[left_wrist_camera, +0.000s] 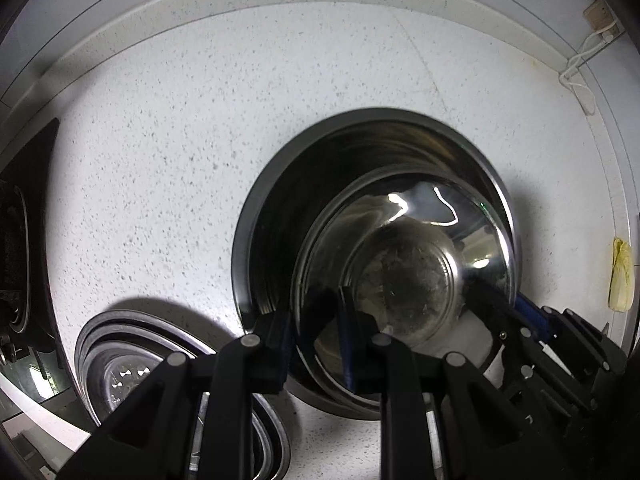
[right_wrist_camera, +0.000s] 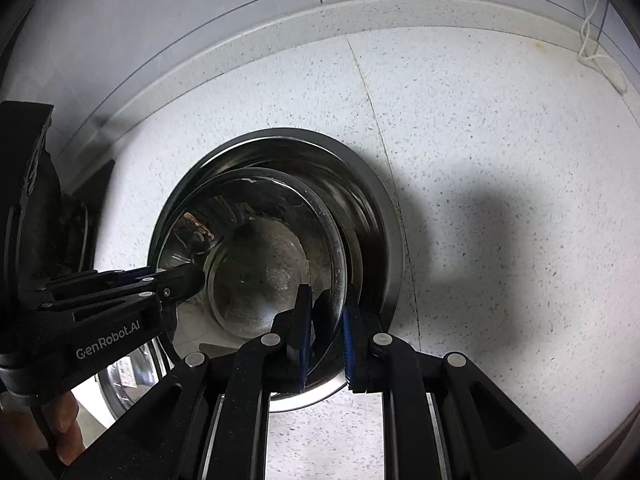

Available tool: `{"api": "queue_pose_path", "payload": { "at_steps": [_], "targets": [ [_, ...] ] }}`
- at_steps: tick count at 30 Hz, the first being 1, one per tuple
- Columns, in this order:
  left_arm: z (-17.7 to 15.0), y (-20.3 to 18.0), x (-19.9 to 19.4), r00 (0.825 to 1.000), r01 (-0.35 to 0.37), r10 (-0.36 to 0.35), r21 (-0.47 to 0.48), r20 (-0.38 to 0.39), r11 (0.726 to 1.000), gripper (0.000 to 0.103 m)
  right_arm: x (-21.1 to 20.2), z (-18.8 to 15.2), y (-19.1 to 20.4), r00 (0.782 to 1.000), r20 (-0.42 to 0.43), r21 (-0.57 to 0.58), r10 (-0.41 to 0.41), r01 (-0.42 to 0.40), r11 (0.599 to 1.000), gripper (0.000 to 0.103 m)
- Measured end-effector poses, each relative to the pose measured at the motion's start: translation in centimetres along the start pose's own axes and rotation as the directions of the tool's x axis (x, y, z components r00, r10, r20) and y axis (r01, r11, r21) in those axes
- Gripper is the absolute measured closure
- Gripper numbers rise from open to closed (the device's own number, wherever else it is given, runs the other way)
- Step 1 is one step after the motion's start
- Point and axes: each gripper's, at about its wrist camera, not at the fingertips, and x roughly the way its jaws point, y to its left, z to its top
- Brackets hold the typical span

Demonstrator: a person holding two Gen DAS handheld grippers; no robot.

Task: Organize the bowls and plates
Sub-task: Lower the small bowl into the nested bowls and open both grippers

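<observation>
Inner bowl (left_wrist_camera: 404, 280): tilted inside larger bowl (left_wrist_camera: 280, 208) on the worktop (left_wrist_camera: 180, 140), apparently for nesting
Left gripper (left_wrist_camera: 316, 332): pinched its near rim
Right gripper (right_wrist_camera: 326, 328): clamped opposite rim, sharing the load
Plates (left_wrist_camera: 120, 372): stacked beside

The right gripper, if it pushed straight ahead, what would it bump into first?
The right gripper already straddles the rim of the smaller steel bowl. Going on, its jaws would probably slide deeper along that wall, then meet the bigger steel bowl it sits in; depth is unclear.

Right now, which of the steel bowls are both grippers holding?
The smaller inner bowl, tilted inside the wider bowl. The left gripper and right gripper pinch its rim; the separate stack lies untouched.
</observation>
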Motion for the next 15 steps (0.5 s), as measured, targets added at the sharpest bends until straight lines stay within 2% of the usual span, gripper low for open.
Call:
{"api": "queue_pose_path", "payload": {
  "at_steps": [3, 7, 10, 13, 15],
  "targets": [
    [-0.2, -0.3, 0.5, 1.000, -0.012, 0.012, 0.008, 0.002, 1.000, 0.081, -0.2, -0.1, 0.4, 1.000, 0.008, -0.017, -0.007, 0.007, 1.000, 0.091],
    [-0.6, -1.1, 1.3, 1.000, 0.004, -0.004, 0.004, 0.001, 1.000, 0.081, -0.2, -0.1, 1.0, 0.998, 0.015, -0.053, -0.062, 0.063, 0.997, 0.090],
    [-0.7, -1.8, 1.6, 1.000, -0.022, 0.021, 0.029, 0.005, 0.999, 0.080, -0.1, -0.2, 1.4, 0.997, 0.024, -0.066, -0.079, 0.080, 0.995, 0.075],
    [-0.8, -2.4, 1.6, 0.999, -0.033, 0.033, 0.046, 0.002, 0.998, 0.080, -0.6, -0.3, 1.6, 0.996, 0.034, -0.080, -0.079, 0.082, 0.993, 0.069],
    [-0.7, -2.3, 1.3, 1.000, -0.014, 0.014, 0.041, -0.003, 0.999, 0.074, -1.2, -0.3, 1.3, 0.998, 0.039, -0.073, -0.058, 0.061, 0.995, 0.064]
  ]
}}
